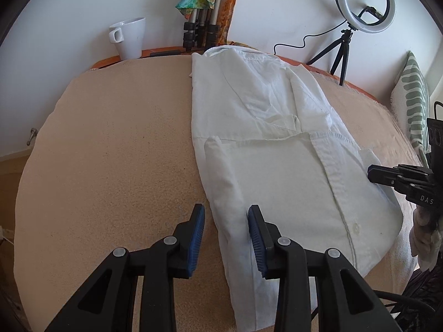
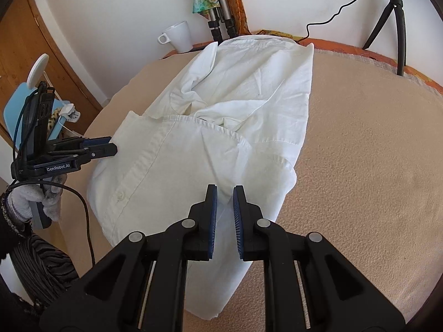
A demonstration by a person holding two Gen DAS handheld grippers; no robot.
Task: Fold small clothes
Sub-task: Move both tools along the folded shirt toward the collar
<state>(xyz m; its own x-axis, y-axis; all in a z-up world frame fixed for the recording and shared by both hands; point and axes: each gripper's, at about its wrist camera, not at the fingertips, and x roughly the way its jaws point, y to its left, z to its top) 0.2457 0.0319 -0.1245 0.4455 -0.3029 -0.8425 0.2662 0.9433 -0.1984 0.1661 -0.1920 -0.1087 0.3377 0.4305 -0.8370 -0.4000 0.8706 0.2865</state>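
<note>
A white button-up shirt (image 1: 277,138) lies partly folded on a beige cloth-covered surface (image 1: 110,152), its lower half turned up over the body and a sleeve folded along its left edge. My left gripper (image 1: 227,215) hovers open over that sleeve edge; the blue pads stand apart and do not press the fabric. In the right wrist view the shirt (image 2: 221,110) fills the middle, and my right gripper (image 2: 224,193) is over its near right corner with a narrow empty gap between the pads. The left gripper (image 2: 112,146) reaches the shirt's left edge, held by a gloved hand (image 2: 27,202).
A white mug (image 1: 130,37) stands at the back edge by the wall, beside folded tripod legs (image 1: 199,27) and a coloured scarf. A ring light (image 1: 365,1) on a small tripod is at the back right, a patterned pillow (image 1: 412,96) at the right.
</note>
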